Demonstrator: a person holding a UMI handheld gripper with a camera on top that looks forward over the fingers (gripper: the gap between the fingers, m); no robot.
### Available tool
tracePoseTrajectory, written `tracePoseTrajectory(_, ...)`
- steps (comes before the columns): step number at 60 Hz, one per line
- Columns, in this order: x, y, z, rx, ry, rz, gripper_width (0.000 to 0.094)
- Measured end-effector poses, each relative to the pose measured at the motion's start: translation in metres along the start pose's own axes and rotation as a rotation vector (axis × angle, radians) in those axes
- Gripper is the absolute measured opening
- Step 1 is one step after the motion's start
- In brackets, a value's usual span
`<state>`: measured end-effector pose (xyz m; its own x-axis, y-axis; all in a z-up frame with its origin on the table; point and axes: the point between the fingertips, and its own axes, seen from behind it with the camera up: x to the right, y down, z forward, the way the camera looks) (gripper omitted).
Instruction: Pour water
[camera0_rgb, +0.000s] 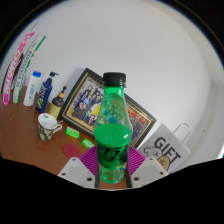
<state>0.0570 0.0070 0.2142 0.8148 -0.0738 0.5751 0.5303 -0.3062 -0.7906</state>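
1. The gripper (112, 172) is clenching the green bottle (112, 130) low on its body, both magenta pads (87, 157) pressing its sides; the bottle is standing upright between the fingers with its black cap (114, 78) on.
2. First risk: the cap looks closed, so tipping would be yielding no water until it is off.
3. Second risk: the grip is sitting near the base, so the tall upper part could be swinging or slipping in the pads when tilted, and the smooth plastic may be turning.
4. Third risk: no receiving cup is clearly showing; the small white cup (47, 124) well to one side beyond the fingers might be one, though I cannot tell for sure.
5. Just behind the bottle a framed picture (92, 100) is leaning against the wall, and a white gift bag (167, 150) is standing close beside it, both likely to be bumped or splashed by a wide tilt.
6. Further along the wooden counter (25, 130), a blue-capped bottle (34, 88), a dark bottle (47, 90) and small green items (73, 132) are crowding the way to that cup.
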Motion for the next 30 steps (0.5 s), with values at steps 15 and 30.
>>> tracePoseTrajectory(15, -0.034, -0.076, 0.084, 0.046, 0.146, -0.715, 0.035)
tracePoseTrajectory(30, -0.077, -0.083, 0.127, 0.036, 0.237, -1.324, 0.0351)
